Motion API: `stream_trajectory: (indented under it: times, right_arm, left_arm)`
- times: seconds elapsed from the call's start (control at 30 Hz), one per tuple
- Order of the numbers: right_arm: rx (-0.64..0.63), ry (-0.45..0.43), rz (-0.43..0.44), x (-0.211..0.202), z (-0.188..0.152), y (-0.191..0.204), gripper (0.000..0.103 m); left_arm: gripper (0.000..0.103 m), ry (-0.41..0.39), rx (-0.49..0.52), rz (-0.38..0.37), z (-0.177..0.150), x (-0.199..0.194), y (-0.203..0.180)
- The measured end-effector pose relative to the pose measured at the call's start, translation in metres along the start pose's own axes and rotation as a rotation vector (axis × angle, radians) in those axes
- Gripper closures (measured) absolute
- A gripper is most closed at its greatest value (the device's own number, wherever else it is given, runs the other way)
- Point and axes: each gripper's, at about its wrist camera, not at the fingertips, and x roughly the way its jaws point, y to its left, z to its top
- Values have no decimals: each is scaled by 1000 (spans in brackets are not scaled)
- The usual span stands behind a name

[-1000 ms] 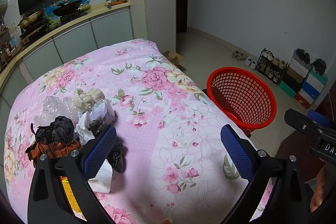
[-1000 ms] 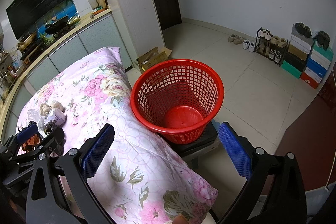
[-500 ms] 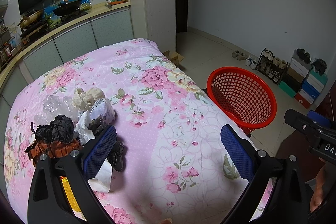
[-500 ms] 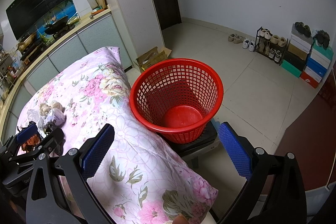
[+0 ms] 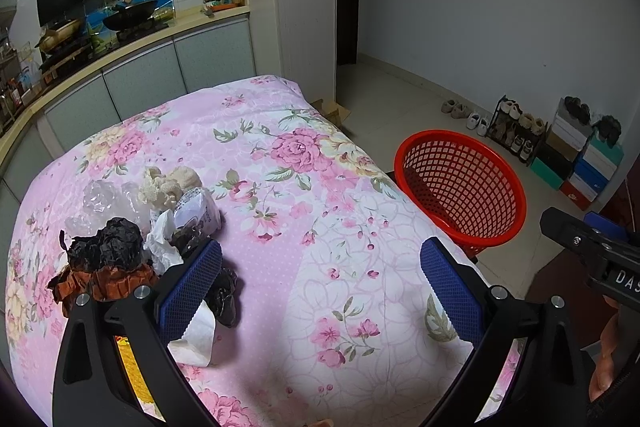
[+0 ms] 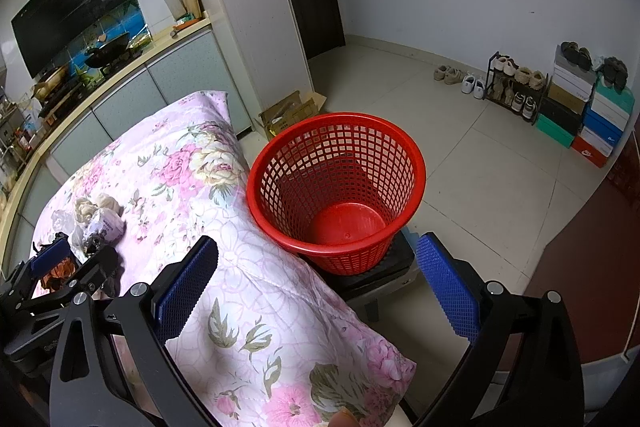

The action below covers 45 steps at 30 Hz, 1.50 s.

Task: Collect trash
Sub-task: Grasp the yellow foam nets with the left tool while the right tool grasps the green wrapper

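Almost nothing has moved since a second ago: both views sit as they did, with only a slight drift of the right camera toward the basket [image 6: 336, 187].

The task looks barely begun. The basket is red, open-weave and empty to its floor, standing on a dark low stand on the floor, touching the edge of the table [image 5: 280, 187]. All the trash [image 5: 148, 239] lies in one heap on the table, well apart from the basket on the side away from it. From large to small the heap holds crumpled black paper over a brown ruffled wrapper, clear plastic, a cream knitted lump, a printed white packet, torn white tissue and a small black scrap nearest the camera. Every piece is still to be carried across.

The left hand-held gripper [image 5: 320, 291] hangs over the table with jaws wide and nothing between them; its left pad is just above the heap's near edge. The right hand-held gripper [image 6: 316, 287] is also wide and empty, hanging over the table's corner just beside the basket.

The table wears a pink floral cloth, soft and wrinkled. Beyond the basket is a tiled floor with a shoe rack [image 6: 516, 87] and stacked boxes by the wall; beyond the table, a kitchen counter with a wok.
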Motion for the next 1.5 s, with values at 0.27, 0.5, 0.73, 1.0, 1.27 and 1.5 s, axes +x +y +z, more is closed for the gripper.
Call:
stream_trajectory:
  times: [0.27,0.5,0.73,1.0,1.27,1.5]
  right_arm:
    - [-80,-69,15,-4,-5,13,7]
    - [-158,-99,55,-6,-5,36,7]
    - [-241,-30,130,5,-13,67,7]
    - [-307,0,221,7,-23,96,7]
    - [-286,59,267,19,-23,99,7]
    - [-265,76,270,24,-22,98,7]
  left_arm:
    - [7,-28,-49,25,-5,-9,23]
    - [7,-50,-132,84,-13,-20,64]
    - [7,-32,-191,175,-26,-34,114]
    - [7,10,-287,253,-58,-53,178]
    - [7,108,-357,126,-89,-39,189]
    - [8,163,-369,72,-94,-8,182]
